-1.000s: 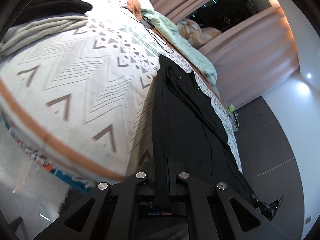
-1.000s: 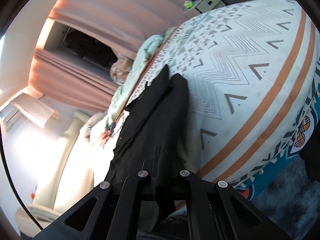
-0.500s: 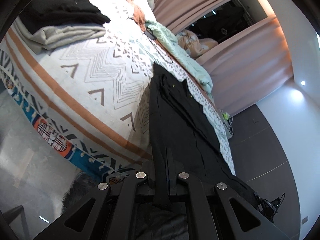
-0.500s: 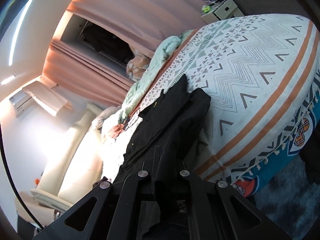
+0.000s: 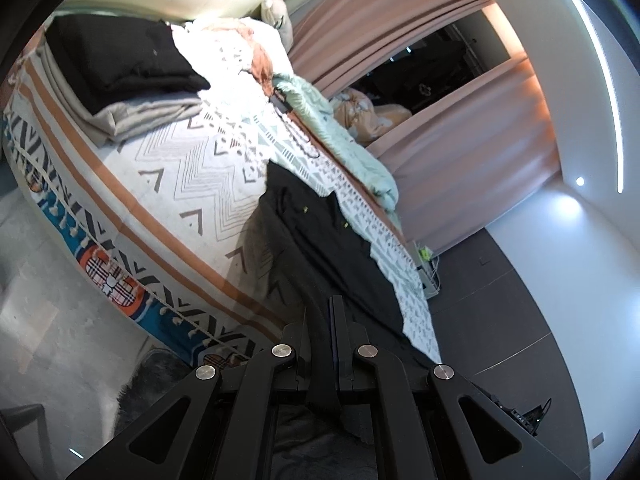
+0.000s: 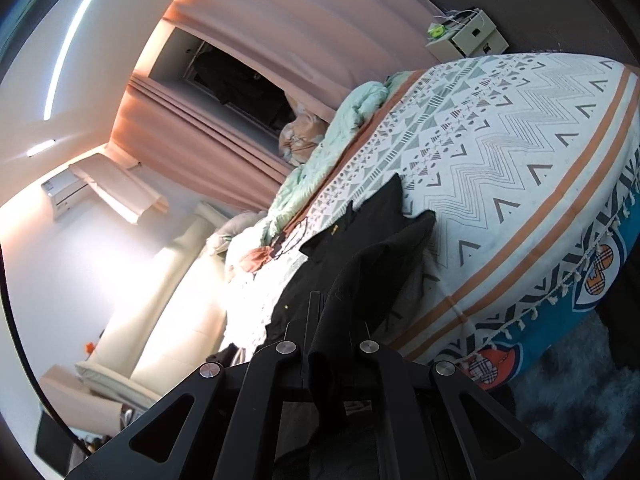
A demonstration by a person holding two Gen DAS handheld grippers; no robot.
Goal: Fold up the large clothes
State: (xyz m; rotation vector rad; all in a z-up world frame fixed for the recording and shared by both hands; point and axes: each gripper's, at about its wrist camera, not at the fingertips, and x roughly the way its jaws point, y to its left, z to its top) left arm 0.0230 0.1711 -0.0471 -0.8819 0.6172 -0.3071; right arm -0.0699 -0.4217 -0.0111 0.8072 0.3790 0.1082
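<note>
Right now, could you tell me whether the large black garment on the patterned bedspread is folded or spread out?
Spread out: the large black garment stretches lengthwise from the tongs across the patterned bedspread, not folded.

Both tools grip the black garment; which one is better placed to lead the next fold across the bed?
Probably the left tool: the black garment runs straight and flat from it. At the right tool the cloth is bunched. Both are shut on it.
</note>
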